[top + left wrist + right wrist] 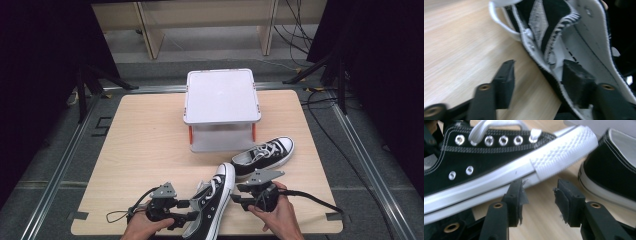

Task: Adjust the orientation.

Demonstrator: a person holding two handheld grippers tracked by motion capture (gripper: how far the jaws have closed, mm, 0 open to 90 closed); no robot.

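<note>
Grasp step: left tool [186, 214], jaws part-open, straddles the near sneaker [212, 200] collar wall without pinching; right tool [537, 195] gapes empty just under its sole; next, close left jaws.

The near sneaker [212, 200] was black canvas with white laces, white stitching, silver eyelets and a white ribbed toe (its lining pale grey-white); the far sneaker [265, 152] matched it; the stand [222, 97] was white with orange-red fittings; the table [145, 145] showed pale wood grain.
</note>
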